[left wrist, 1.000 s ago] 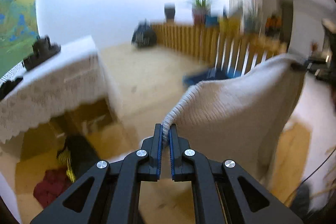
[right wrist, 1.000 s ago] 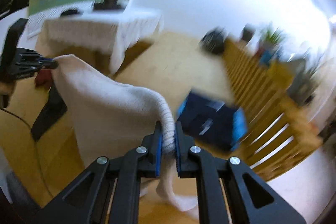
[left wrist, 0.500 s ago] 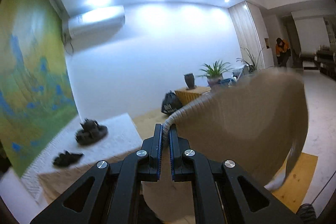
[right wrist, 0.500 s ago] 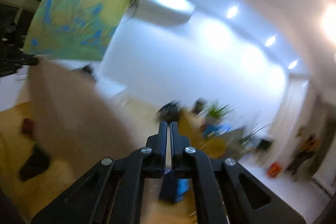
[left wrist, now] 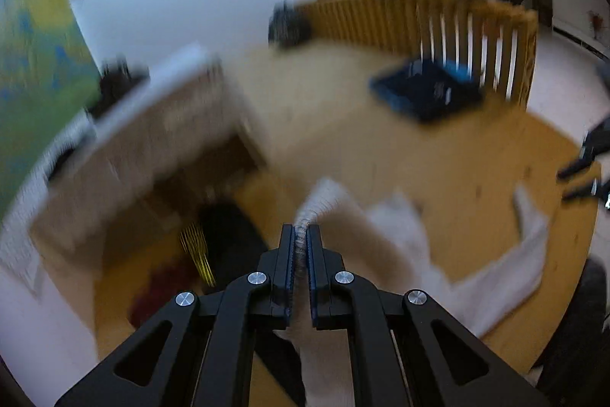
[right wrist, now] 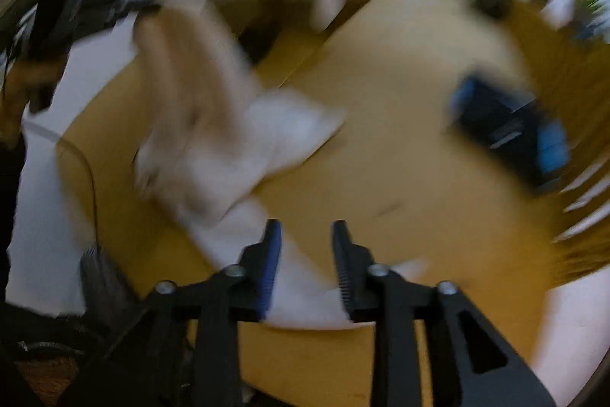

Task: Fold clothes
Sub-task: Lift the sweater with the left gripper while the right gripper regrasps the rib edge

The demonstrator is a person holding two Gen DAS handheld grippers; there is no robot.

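Sweater (left wrist: 400,254) cream knit, ribbed edge pinched in left gripper (left wrist: 301,239) | right gripper (right wrist: 307,235) spread wide, empty

— What's the garment?
— A cream knit sweater (left wrist: 404,239), ribbed along one edge.
— Where does it lie?
— Mostly crumpled on the yellow mat (left wrist: 438,163), one ribbed corner lifted off it. A sleeve (left wrist: 530,235) trails out sideways. Both views are blurred.

Clear floor (right wrist: 381,147): open between sweater (right wrist: 213,140) and blue bag (right wrist: 507,124).
Left: table (left wrist: 126,155) blocks.
Far side: fence (left wrist: 419,21).
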